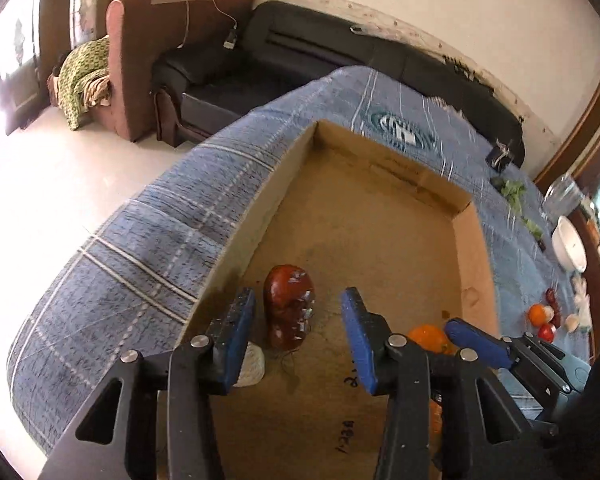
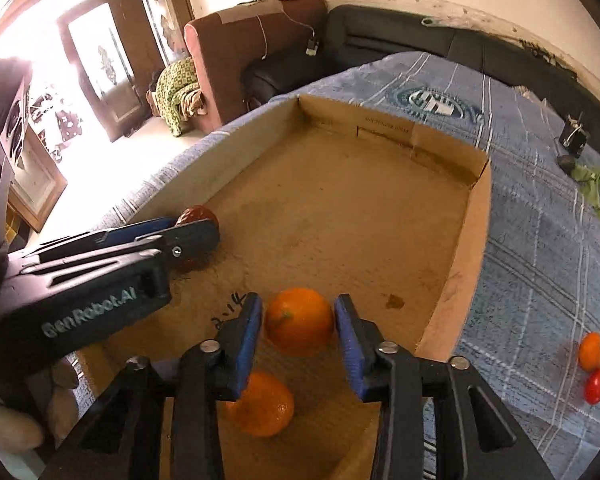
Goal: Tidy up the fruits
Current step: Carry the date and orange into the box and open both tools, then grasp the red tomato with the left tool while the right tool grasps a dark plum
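Cardboard — a shallow open box (image 2: 472, 216) on a blue checked cloth (image 1: 132, 240) — holds the sorted fruit. The left gripper (image 1: 298, 322) stands part open over the box floor; a dark red fruit (image 1: 289, 306) lies between its blue pads, clear of both. The right gripper (image 2: 298, 326) is also part open — an orange (image 2: 299, 321) sits between its pads, gaps visible on both sides. A second orange (image 2: 262, 406) lies nearer the camera. More fruit (image 2: 594, 360) rests on the cloth outside the box.
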